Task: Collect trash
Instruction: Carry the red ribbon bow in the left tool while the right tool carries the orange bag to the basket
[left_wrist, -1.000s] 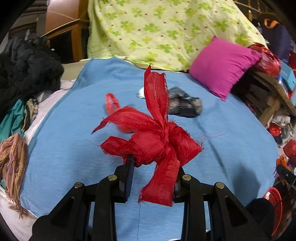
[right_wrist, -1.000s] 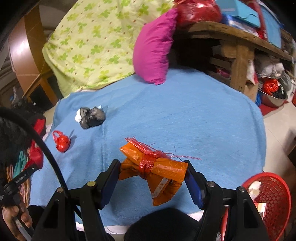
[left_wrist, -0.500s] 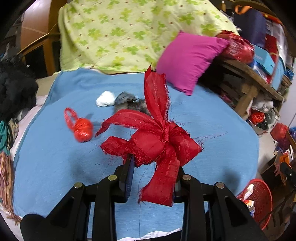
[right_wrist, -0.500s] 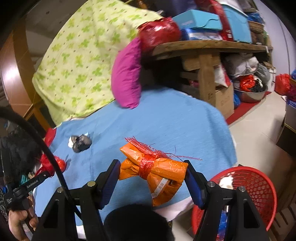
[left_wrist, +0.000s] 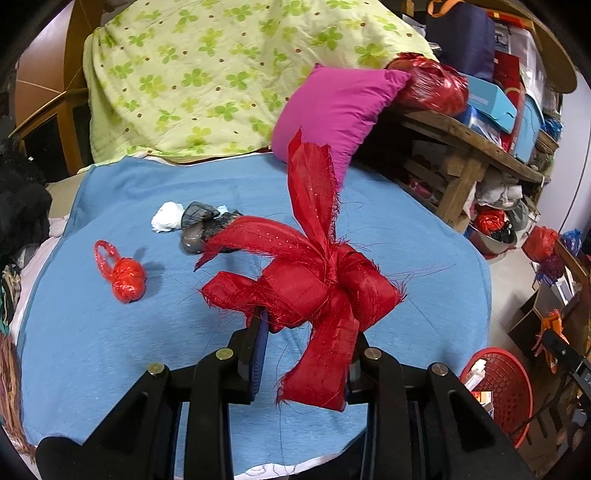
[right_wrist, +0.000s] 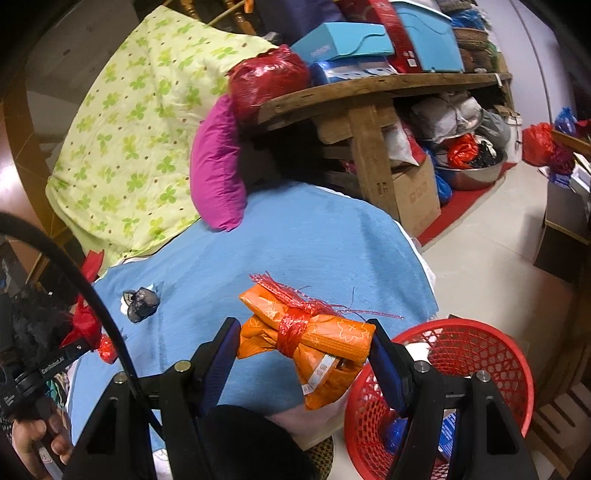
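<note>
Between the left claw's (left_wrist: 306, 332) fingers sits a red fabric bow (left_wrist: 314, 284), pinched above the blue bed cover (left_wrist: 406, 229). Gripped likewise, an orange packet (right_wrist: 306, 336) fills the right claw (right_wrist: 303, 343), just beside the red basket (right_wrist: 491, 354).

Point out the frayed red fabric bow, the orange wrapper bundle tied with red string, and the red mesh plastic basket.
frayed red fabric bow (left_wrist: 314, 284), left wrist view, on its central knot.
orange wrapper bundle tied with red string (right_wrist: 332, 332), right wrist view, on the flat orange top.
red mesh plastic basket (right_wrist: 480, 354), right wrist view, on its inner mesh wall.
</note>
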